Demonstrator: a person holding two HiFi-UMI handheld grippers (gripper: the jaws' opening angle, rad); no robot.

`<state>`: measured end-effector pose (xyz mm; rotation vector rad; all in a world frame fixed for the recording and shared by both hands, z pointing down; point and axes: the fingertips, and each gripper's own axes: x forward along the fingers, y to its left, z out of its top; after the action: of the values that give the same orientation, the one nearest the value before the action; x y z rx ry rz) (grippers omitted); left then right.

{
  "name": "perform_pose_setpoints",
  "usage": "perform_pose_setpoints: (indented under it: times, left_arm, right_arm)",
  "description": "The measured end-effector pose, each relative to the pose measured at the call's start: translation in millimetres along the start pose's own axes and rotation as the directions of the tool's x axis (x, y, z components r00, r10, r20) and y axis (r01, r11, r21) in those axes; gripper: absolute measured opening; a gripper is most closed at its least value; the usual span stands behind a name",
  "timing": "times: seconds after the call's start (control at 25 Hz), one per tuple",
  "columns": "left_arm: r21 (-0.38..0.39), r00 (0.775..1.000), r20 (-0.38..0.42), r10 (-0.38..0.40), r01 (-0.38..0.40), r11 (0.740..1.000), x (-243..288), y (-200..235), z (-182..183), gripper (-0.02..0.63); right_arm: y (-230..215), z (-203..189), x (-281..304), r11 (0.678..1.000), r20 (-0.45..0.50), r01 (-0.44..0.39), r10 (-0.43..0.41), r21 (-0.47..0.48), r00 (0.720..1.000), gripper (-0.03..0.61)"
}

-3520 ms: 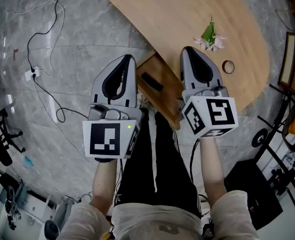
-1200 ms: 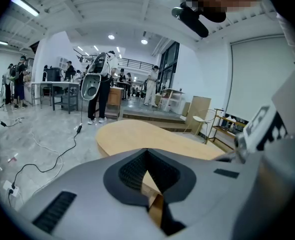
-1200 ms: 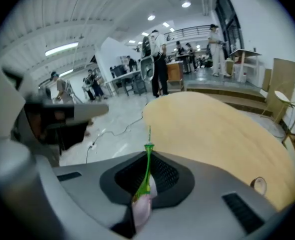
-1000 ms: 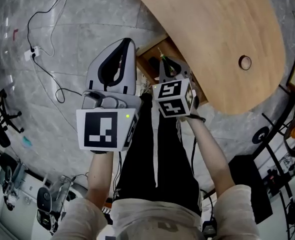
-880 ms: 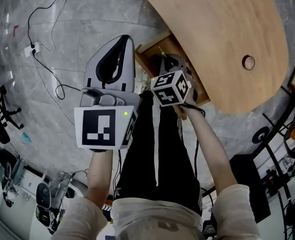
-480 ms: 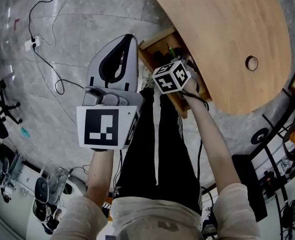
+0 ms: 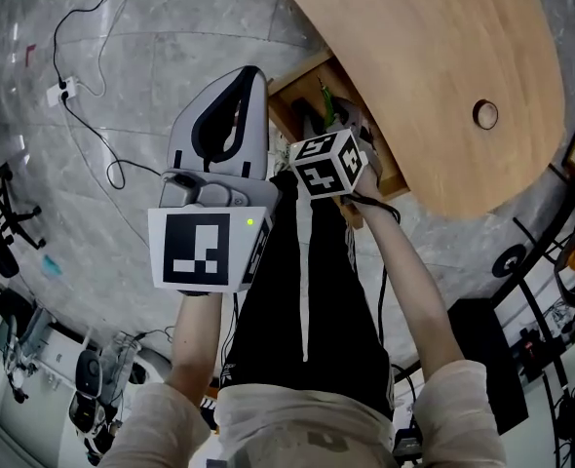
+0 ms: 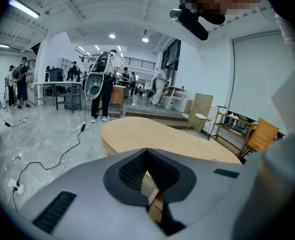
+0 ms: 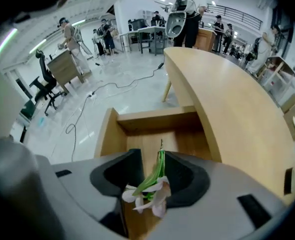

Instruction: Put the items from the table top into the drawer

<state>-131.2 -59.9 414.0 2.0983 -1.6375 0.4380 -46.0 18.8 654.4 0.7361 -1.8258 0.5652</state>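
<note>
A pink flower with a green stem (image 9: 150, 191) lies loosely between the jaws of my right gripper (image 9: 151, 156), over the floor of the open wooden drawer (image 9: 107, 134). Those jaws have just been opening and now stand apart, with the stem leaning at the right-hand pad. In the head view the right gripper (image 7: 334, 115) points steeply down into the drawer (image 7: 292, 86), and the stem tip (image 7: 323, 96) shows beyond its marker cube. My left gripper (image 7: 251, 74) hovers left of the drawer, shut and empty, its tips (image 8: 147, 151) meeting.
The curved wooden table top (image 7: 443, 57) overhangs the drawer on the right and carries a small dark ring (image 7: 480, 115). Cables (image 7: 93, 125) trail over the grey marble floor on the left. The person's legs are just below the drawer.
The right gripper left the table top, came leftward over the drawer and sank into it. The flower is no longer on the table. The left gripper stayed put.
</note>
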Motion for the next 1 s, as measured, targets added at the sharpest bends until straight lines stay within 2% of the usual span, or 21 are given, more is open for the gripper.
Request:
perform_pose_setpoints:
  times: [0.08, 0.12, 0.2, 0.24, 0.32, 0.44, 0.52, 0.56, 0.64, 0.68, 0.8, 0.88, 0.92, 1.0]
  left_arm:
    - [0.0, 1.0, -0.002, -0.003, 0.003, 1.0, 0.0, -1.3, -0.8, 0.008]
    - [0.0, 1.0, -0.003, -0.01, 0.01, 1.0, 0.8, -3.4, -0.5, 0.008]
    - [0.004, 0.999, -0.001, -0.034, 0.034, 0.999, 4.1, -12.9, 2.8, 0.008]
    - [0.01, 0.999, 0.002, -0.05, 0.05, 0.999, 6.7, -20.3, 6.2, 0.008]
    - [0.023, 0.996, 0.016, -0.083, 0.083, 0.996, 13.5, -38.6, 16.4, 0.008]
    - [0.039, 0.987, 0.066, -0.145, 0.143, 0.989, 25.6, -73.4, 39.3, 0.008]
    - [0.053, 0.973, 0.123, -0.196, 0.191, 0.98, 32.7, -99.8, 58.8, 0.008]
    - [0.056, 0.968, 0.125, -0.216, 0.21, 0.976, 35.5, -111.9, 63.7, 0.008]
    - [0.062, 0.963, 0.104, -0.249, 0.244, 0.968, 40.8, -133.1, 67.5, 0.008]
    - [0.066, 0.959, 0.098, -0.265, 0.259, 0.964, 43.2, -142.9, 69.0, 0.008]
    - [0.093, 0.942, 0.11, -0.318, 0.309, 0.947, 47.8, -170.5, 75.9, 0.008]
    - [0.117, 0.934, 0.101, -0.343, 0.331, 0.936, 50.8, -184.9, 75.6, 0.008]
    - [0.125, 0.933, 0.082, -0.352, 0.34, 0.932, 52.3, -191.1, 72.6, 0.008]
    - [0.139, 0.926, 0.06, -0.373, 0.362, 0.922, 54.6, -203.0, 68.4, 0.008]
  right_arm:
    - [-0.1, 19.2, -21.3, 0.996, 0.098, -0.035, 0.027, 0.085, 0.995, 0.193]
    - [-4.8, 31.7, -35.1, 0.989, 0.169, -0.048, 0.024, 0.14, 0.985, 0.156]
    - [-25.2, 56.5, -69.0, 0.968, 0.318, -0.057, -0.025, 0.244, 0.948, 0.028]
    - [-39.5, 67.6, -88.3, 0.957, 0.383, -0.056, -0.06, 0.285, 0.922, 0.006]
    - [-72.5, 84.8, -129.0, 0.931, 0.488, -0.05, -0.143, 0.361, 0.861, 0.006]
    - [-123.7, 96.8, -194.2, 0.885, 0.588, -0.024, -0.289, 0.466, 0.755, 0.006]
    - [-151.8, 95.3, -238.6, 0.861, 0.628, 0.002, -0.372, 0.509, 0.683, 0.006]
    - [-162.6, 92.1, -258.9, 0.851, 0.64, 0.017, -0.408, 0.525, 0.651, 0.006]
    - [-178.7, 82.5, -292.1, 0.832, 0.648, 0.054, -0.469, 0.552, 0.6, 0.006]
    - [-184.5, 77.0, -304.2, 0.824, 0.647, 0.071, -0.491, 0.562, 0.583, 0.006]
    - [-194.6, 61.5, -323.6, 0.809, 0.639, 0.098, -0.525, 0.579, 0.562, 0.006]
    - [-199.0, 50.6, -325.5, 0.799, 0.626, 0.101, -0.537, 0.593, 0.565, 0.006]
    - [-202.4, 43.5, -321.8, 0.792, 0.613, 0.098, -0.538, 0.603, 0.579, 0.006]
    - [-214.5, 23.9, -300.0, 0.769, 0.56, 0.08, -0.528, 0.634, 0.639, 0.006]
